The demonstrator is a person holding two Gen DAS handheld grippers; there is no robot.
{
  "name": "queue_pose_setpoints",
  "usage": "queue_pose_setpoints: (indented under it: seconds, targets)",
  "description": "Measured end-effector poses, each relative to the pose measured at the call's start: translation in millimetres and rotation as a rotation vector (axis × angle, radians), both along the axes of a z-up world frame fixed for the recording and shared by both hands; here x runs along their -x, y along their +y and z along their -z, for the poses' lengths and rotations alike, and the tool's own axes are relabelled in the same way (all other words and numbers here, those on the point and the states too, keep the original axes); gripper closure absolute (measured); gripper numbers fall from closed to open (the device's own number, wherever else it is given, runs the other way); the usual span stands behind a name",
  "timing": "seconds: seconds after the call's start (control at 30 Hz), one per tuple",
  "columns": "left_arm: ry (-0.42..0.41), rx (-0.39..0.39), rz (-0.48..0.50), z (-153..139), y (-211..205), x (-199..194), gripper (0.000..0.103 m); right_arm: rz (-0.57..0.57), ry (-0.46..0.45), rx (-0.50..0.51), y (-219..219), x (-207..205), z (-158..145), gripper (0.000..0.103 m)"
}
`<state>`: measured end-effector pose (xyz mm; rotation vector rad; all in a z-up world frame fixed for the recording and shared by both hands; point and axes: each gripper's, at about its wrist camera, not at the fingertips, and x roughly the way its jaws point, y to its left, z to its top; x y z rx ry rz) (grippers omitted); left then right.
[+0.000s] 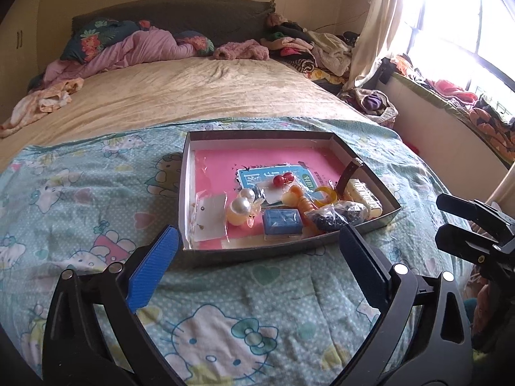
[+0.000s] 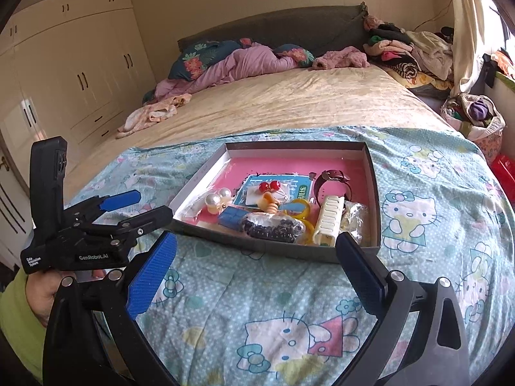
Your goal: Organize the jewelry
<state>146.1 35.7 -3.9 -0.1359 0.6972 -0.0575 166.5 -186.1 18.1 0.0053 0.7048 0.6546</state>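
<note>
A shallow box (image 1: 190,189) is seen on the cartoon-print blanket (image 1: 96,193) on the bed (image 2: 289,103), at 12 o'clock from both grippers. Pearl earrings (image 1: 242,202), red earrings (image 2: 268,186), a watch (image 2: 331,177) and a bead bag (image 2: 273,229) are held inside. The left gripper (image 1: 257,257) and right gripper (image 2: 257,257) are kept just short of the box, jaws released, nothing grasped.

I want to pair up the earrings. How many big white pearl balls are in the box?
2. Both pearl balls sit side by side near the box's left wall: one nearer the fingers, the other just behind it. Smaller ones may hide under the clutter.
</note>
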Motion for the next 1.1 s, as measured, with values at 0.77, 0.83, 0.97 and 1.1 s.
queue_pose_setpoints:
  seconds: [0.77, 0.83, 0.97, 1.1]
  targets:
    - [0.010, 0.026, 0.020, 10.2, -22.5, 67.2, 0.010, 0.046, 0.022, -0.013, -28.2, 53.7, 12.1, 0.005]
    - [0.009, 0.026, 0.022, 9.6, -23.1, 67.9, 0.010, 0.044, 0.020, -0.007, -28.1, 54.0, 12.2, 0.005]
    - [0.008, 0.025, 0.020, 8.7, -23.3, 68.5, 0.010, 0.041, 0.025, -0.003, -27.0, 55.6, 12.3, 0.005]
    - [0.007, 0.023, 0.016, 7.8, -23.6, 69.2, 0.010, 0.038, 0.026, 0.002, -25.5, 56.0, 12.8, 0.005]
